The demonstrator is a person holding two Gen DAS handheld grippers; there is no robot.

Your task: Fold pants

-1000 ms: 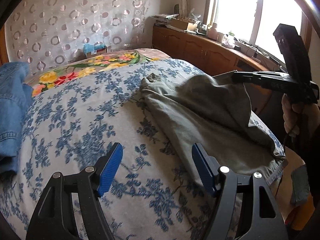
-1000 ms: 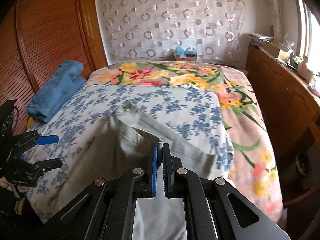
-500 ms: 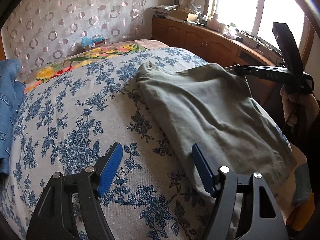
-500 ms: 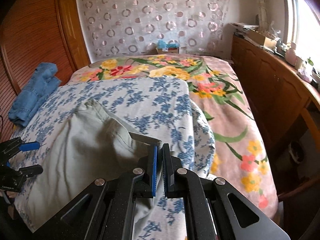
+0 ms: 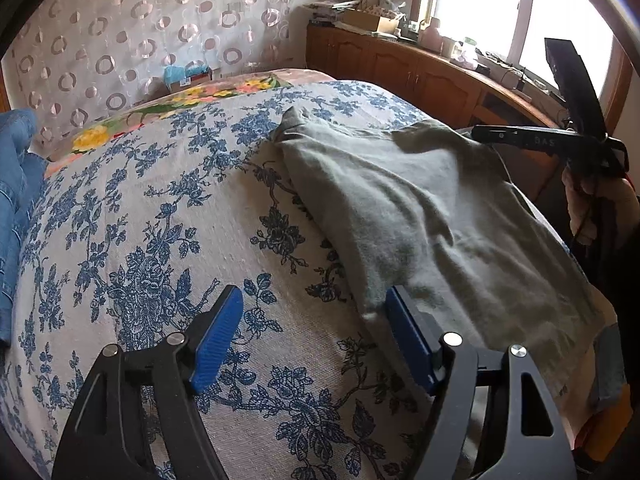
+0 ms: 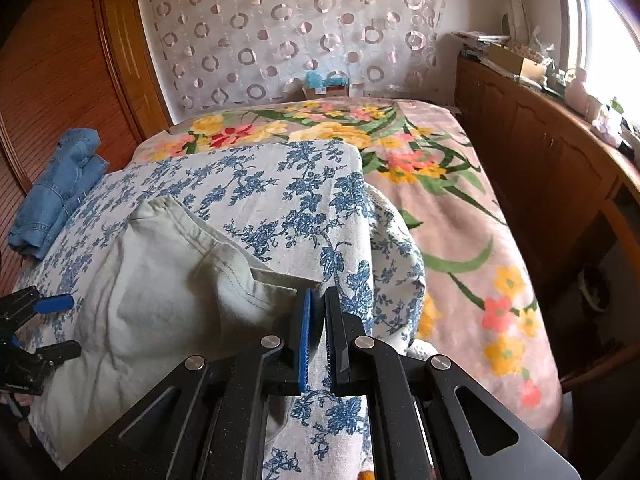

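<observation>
Right wrist view shows the right tool (image 6: 316,336) pressed together on a stitched edge of the grey-green cotton pants (image 6: 132,312), which spread to its left over the blue-flowered white bedcover (image 6: 288,200), with folded blue denim jeans (image 6: 56,196) far off to its left. Left wrist view has the left tool (image 5: 312,336) spread wide and holding nothing, its right blue pad (image 5: 408,344) touching the near edge of the pants (image 5: 420,216), which lie flat ahead and to its right on the bedcover (image 5: 140,216).
</observation>
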